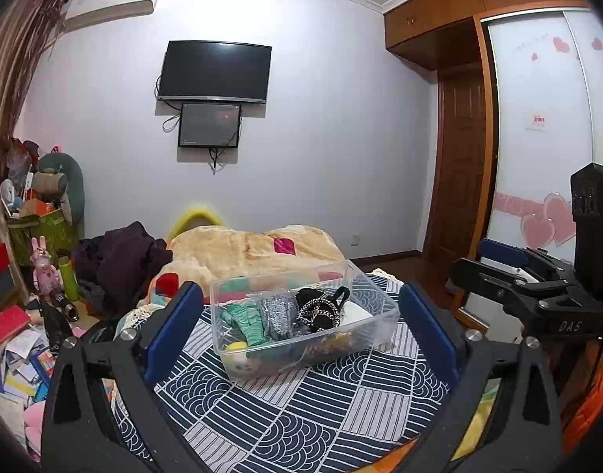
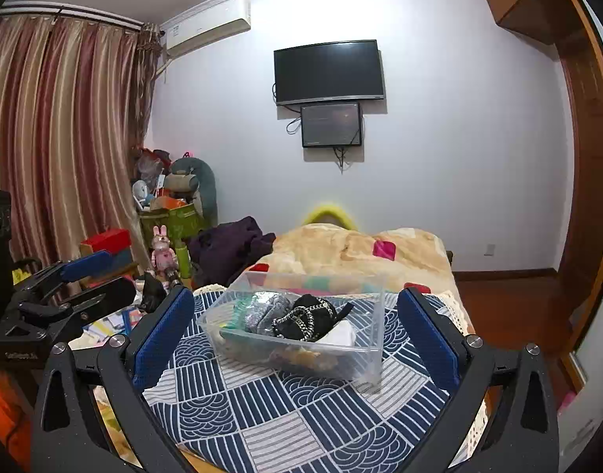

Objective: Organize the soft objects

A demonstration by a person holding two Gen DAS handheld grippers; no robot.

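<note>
A clear plastic bin [image 1: 374, 329] stands on a navy patterned cloth [image 1: 301, 414] on the bed. It holds soft items: a green piece [image 1: 248, 321], a grey glittery piece [image 1: 277, 313], a black chain-trimmed piece [image 1: 321, 309], something white and a yellow toy. The bin also shows in the right wrist view [image 2: 370, 351]. My left gripper [image 1: 301, 327] is open and empty, in front of the bin. My right gripper [image 2: 295, 329] is open and empty, also short of the bin. Each gripper shows at the other view's edge.
A beige blanket [image 1: 258, 250] and dark clothes [image 1: 124, 260] lie behind the bin. Papers, boxes and a pink rabbit toy [image 1: 43, 266] clutter the floor at left. A wardrobe and door stand at right.
</note>
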